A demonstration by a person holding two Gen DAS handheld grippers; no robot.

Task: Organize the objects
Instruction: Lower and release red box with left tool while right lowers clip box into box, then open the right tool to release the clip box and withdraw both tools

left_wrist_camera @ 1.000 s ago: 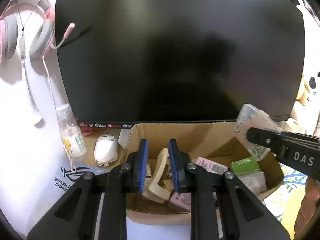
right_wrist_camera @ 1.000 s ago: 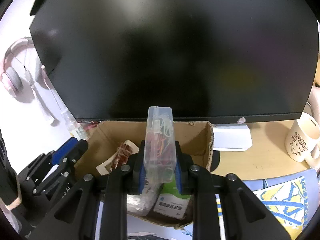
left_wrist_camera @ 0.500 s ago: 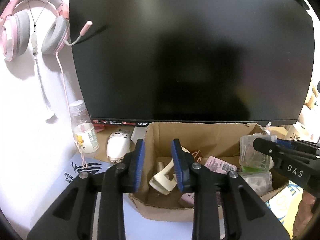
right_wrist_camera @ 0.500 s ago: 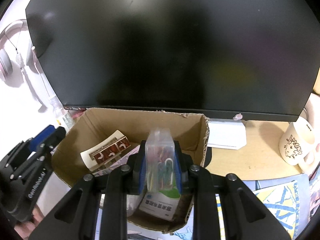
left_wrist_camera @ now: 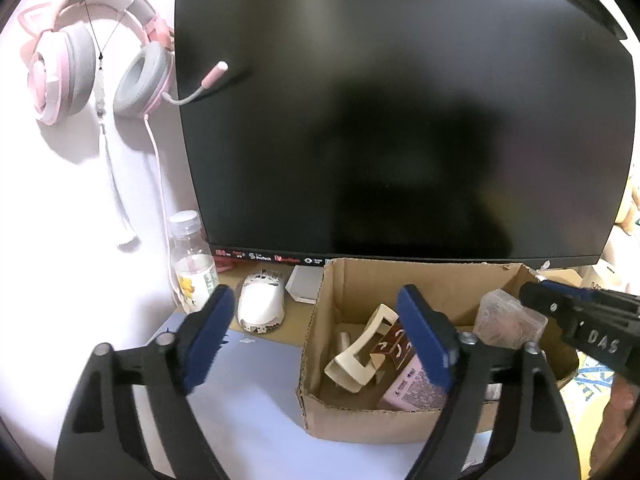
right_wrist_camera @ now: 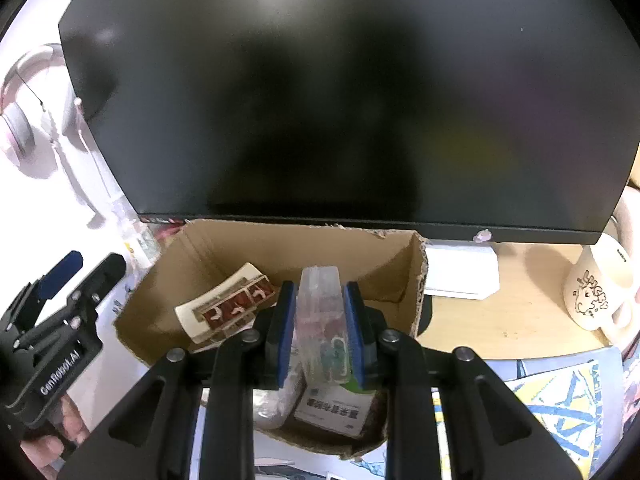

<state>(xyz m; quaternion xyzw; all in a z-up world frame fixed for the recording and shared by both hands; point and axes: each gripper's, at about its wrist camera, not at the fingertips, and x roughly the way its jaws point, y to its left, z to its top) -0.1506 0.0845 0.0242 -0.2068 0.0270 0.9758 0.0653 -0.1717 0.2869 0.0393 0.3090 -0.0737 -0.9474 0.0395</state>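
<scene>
A cardboard box stands in front of the black monitor. In it lie a cream hair claw, a brown patterned card, a pink packet and a green-white packet. My right gripper is shut on a clear plastic box of paper clips, held low inside the box; that clear box shows in the left wrist view. My left gripper is open wide and empty, above the box's left wall.
A black monitor fills the back. Pink headphones hang on the wall at left. A plastic bottle and a white mouse stand left of the box. A cream mug and white block sit right.
My left gripper let go of the hair claw, opened wide and drew back. My right gripper lowered the clear clip box down into the cardboard box.
</scene>
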